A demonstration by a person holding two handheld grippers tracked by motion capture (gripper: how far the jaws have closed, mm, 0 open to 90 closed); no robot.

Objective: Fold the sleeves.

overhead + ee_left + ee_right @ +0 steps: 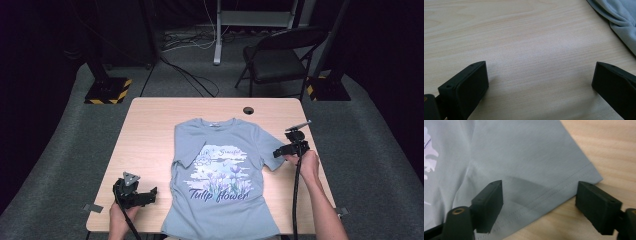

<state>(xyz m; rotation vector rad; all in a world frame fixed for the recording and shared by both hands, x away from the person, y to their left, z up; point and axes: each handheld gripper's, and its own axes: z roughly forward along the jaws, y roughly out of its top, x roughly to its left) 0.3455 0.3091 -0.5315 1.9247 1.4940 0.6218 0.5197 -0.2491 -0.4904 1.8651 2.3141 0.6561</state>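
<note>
- From the high view I see the T-shirt (220, 175) lying flat, print up, at the middle of the table (150, 130), collar away from me; its hem runs past the near edge and is cut off by the frame.
- The right gripper (284, 150) sits at the shirt's right sleeve; the left gripper (150, 195) rests on bare wood just left of the shirt.
- The right gripper view adds what the high view cannot resolve: jaws apart, straddling the sleeve hem (554, 192), pads not pressing the cloth.
- The left gripper view shows jaws wide apart over wood, with a shirt edge (621, 20) at the upper right corner.
- I cannot make out the smaller print wording.
</note>
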